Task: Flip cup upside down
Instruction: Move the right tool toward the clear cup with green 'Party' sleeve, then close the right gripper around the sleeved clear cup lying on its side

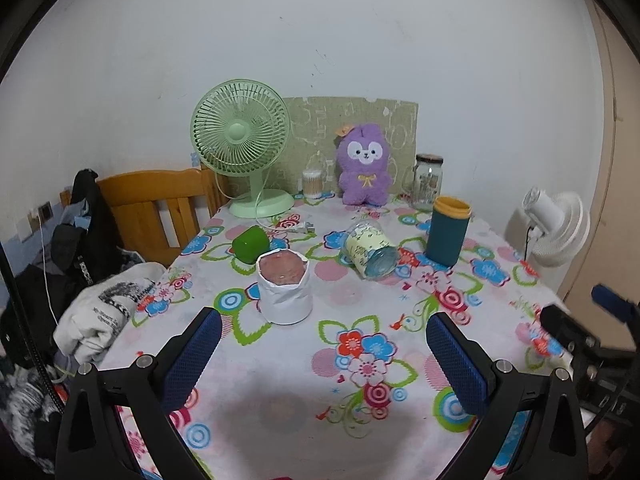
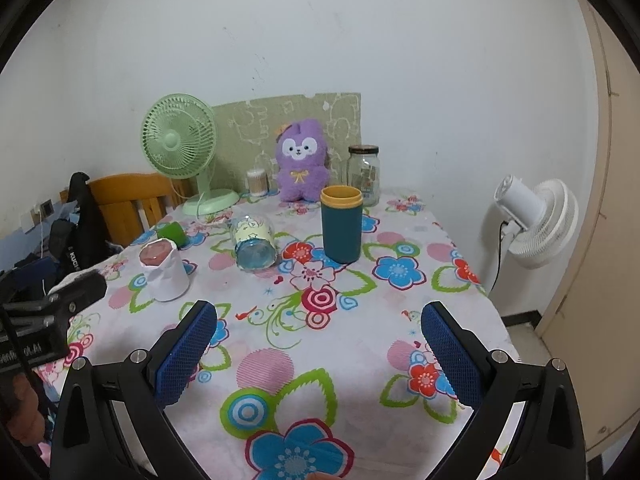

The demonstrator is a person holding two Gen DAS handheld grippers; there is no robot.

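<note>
A white paper-wrapped cup stands on the floral tablecloth, its pinkish top facing up; it also shows in the right wrist view. A teal cup with a yellow rim stands upright, mouth up, further right. A clear patterned glass lies on its side. A small green cup lies tipped behind the white one. My left gripper is open and empty, just short of the white cup. My right gripper is open and empty over the table's near part.
At the back stand a green desk fan, a purple plush toy, a glass jar and a cotton swab tub. A wooden chair with clothes is left. A white fan stands past the right edge.
</note>
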